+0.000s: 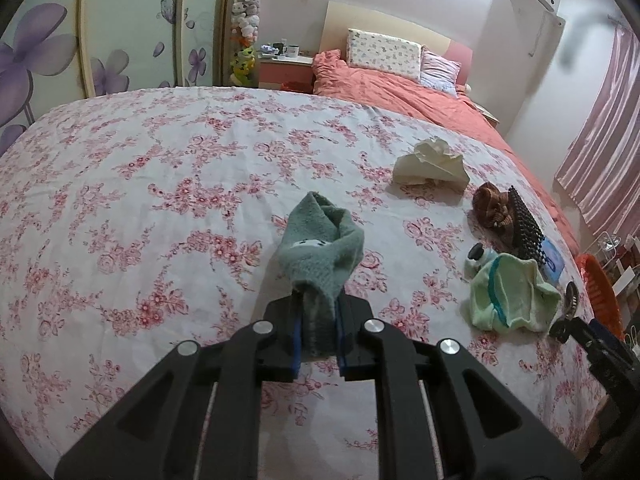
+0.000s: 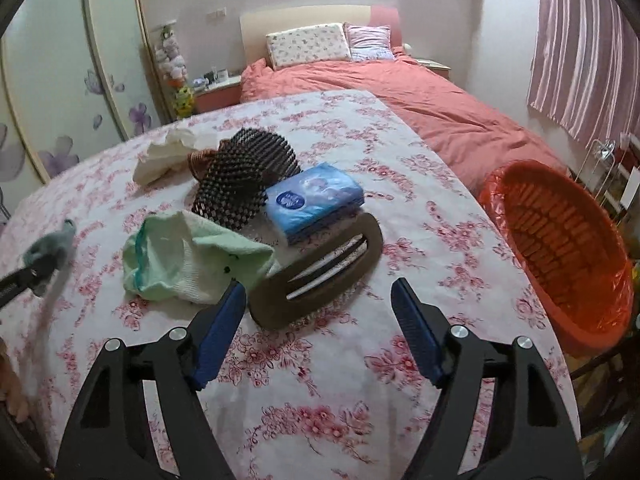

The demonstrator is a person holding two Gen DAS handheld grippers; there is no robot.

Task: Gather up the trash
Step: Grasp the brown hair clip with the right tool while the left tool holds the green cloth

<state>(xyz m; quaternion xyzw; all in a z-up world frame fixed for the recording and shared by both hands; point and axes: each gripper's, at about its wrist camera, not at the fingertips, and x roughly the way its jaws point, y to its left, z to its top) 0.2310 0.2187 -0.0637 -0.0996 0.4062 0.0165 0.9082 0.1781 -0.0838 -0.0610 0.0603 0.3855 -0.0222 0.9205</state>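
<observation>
Trash collection on the flowered bed — left tongs holding, right tongs wide and empty.

Left wrist view: the left gripper is pinching a soft grey-green cloth by one end, the rest flopping forward above the bedspread; it looks light and limp, so an end-pinch should be sufficing. A crumpled cream paper is lying well apart. Right wrist view: the right gripper is hovering with nothing between its pads, just before a brown flat piece and a pale green pouch — probably best bunched at a fold. The orange basket, lined, is appearing empty beside the bed.
</observation>
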